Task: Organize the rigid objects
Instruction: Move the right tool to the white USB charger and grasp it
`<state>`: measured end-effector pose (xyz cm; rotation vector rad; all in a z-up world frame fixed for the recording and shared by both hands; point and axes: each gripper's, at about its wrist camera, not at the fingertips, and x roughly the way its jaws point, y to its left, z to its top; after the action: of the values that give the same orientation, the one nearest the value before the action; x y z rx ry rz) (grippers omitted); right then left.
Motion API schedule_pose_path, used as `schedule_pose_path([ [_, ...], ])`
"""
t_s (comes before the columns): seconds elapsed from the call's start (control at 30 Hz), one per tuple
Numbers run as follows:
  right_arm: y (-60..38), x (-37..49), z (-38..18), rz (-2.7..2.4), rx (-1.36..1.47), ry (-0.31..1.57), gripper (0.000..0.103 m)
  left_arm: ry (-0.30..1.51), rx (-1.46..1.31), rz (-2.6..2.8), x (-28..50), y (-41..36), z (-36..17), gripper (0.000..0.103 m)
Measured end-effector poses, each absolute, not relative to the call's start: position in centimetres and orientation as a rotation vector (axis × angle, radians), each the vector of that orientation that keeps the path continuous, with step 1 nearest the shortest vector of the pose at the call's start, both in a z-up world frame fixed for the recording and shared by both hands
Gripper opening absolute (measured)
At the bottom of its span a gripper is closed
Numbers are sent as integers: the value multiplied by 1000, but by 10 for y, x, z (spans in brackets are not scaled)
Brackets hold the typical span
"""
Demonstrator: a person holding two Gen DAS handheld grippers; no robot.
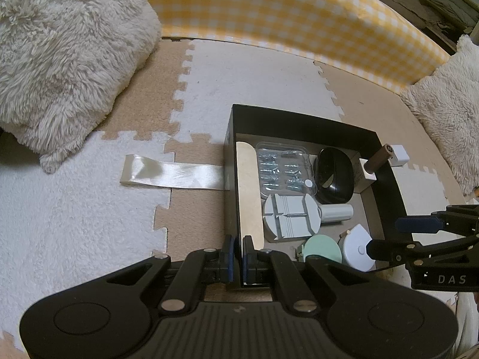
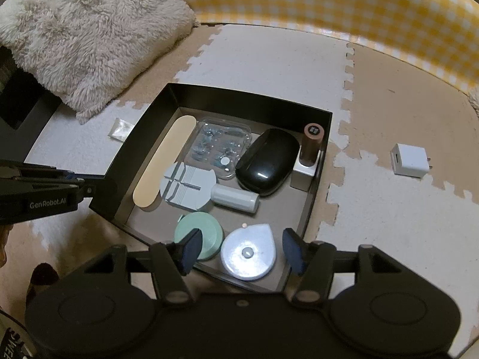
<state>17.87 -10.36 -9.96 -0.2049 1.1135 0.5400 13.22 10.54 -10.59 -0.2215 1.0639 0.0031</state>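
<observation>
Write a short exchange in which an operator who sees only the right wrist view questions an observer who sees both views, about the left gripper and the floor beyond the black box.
Operator: Is the left gripper actually gripping the black box?
Observer: Yes. Its jaws are shut on the box's wall at the near left corner.
Operator: What lies on the foam mat beyond that wall?
Observer: A pale satin ribbon. It lies flat on the mat, and one end reaches the wall.
</observation>
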Motion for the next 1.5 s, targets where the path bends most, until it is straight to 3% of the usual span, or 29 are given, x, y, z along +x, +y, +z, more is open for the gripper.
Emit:
schedule_pose_path([
  [0.23, -108, 179, -89, 560, -179, 1087, 62, 1064, -222, 3, 132, 105, -106, 5],
  [0.63, -175, 201, -35, 480, 87, 792, 87, 1064, -226, 3, 132, 106, -106, 5],
  [0.93, -230, 248, -56, 215, 115, 715, 103, 1065, -224, 3, 132, 106, -105, 5],
  [1.33, -218, 288, -139, 213, -203, 808, 103, 1066, -228, 3, 132, 105, -106, 5],
  [1.5, -216, 299, -147, 240, -214, 827, 90, 1066, -233, 1, 132, 105, -106, 5],
])
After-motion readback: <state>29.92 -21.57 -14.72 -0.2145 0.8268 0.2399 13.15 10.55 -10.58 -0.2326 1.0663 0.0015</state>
